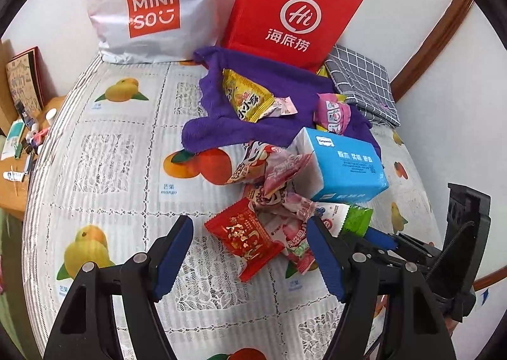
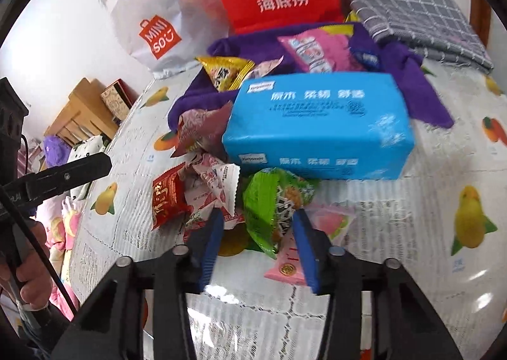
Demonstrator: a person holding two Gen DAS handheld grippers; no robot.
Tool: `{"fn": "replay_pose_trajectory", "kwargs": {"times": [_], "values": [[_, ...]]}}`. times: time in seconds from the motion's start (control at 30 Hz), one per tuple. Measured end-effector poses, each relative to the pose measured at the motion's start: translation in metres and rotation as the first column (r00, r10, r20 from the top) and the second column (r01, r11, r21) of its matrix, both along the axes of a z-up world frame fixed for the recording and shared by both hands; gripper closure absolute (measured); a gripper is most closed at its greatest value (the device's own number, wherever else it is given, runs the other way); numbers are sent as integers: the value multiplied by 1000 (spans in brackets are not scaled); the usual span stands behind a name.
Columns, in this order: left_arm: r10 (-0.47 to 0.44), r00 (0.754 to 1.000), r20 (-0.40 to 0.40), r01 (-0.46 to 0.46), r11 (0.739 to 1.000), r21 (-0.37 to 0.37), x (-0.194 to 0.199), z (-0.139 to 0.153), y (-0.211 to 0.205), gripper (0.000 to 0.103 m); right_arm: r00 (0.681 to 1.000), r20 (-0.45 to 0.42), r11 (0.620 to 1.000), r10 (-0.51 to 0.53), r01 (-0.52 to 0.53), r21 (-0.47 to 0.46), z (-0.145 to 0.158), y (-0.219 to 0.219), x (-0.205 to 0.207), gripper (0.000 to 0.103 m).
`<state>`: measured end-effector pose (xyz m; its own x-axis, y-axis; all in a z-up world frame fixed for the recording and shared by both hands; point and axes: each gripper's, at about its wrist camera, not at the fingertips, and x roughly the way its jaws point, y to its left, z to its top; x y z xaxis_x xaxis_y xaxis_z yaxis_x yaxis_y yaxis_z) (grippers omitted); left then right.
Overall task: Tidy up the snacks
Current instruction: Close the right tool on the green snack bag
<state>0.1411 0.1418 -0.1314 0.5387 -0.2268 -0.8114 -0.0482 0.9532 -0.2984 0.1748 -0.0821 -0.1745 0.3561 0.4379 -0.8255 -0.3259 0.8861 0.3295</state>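
The left gripper (image 1: 250, 249) is spread wide above the near edge of the snack pile, its blue pads on either side of a red packet (image 1: 244, 238) but not touching it, so it grips nothing. The right gripper (image 2: 258, 238) has its jaws parted too, flanking a green packet (image 2: 274, 204); the right pad looks to be at the packet's edge, but I cannot tell whether there is contact, and no squeeze shows.

As for progress — very little looks done. The snacks lie loose on the fruit-print tablecloth (image 1: 104, 169): the red packet, pink-and-white wrappers (image 1: 285, 223) crumpled beside it, a pink flat sachet (image 2: 290, 265) under the right pad, and further back a yellow bag (image 1: 245, 98) and a pink bag (image 1: 331, 112) resting on a purple cloth (image 1: 221, 125). A blue tissue pack (image 2: 320, 125) sits in the middle of the heap, overlapping the green packet's far end (it is not a snack, and it probably needs moving aside).

2 bags stand against the wall: a white MINISO bag (image 1: 152, 8) and a red paper bag (image 1: 291, 4). Their insides are hidden from both cameras, so whether any snacks are in them is unknown. A grey checked cloth (image 1: 361, 87) lies folded at the right.
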Motion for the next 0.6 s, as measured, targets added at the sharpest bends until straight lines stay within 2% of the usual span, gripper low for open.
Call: {"fn": "replay_pose_trajectory", "kwargs": {"times": [0.1, 0.17, 0.6], "values": [[3, 1000, -4, -3, 1000, -4, 0, -2, 1, 32, 1000, 11, 1000, 9, -9, -16, -4, 7, 2, 65], [7, 1000, -4, -7, 1000, -8, -1, -2, 3, 32, 1000, 26, 999, 12, -11, -35, -3, 9, 1, 83], [16, 1000, 23, -16, 1000, -22, -10, 9, 4, 32, 997, 78, 1000, -17, 15, 24, 35, -27, -22, 86]]}}
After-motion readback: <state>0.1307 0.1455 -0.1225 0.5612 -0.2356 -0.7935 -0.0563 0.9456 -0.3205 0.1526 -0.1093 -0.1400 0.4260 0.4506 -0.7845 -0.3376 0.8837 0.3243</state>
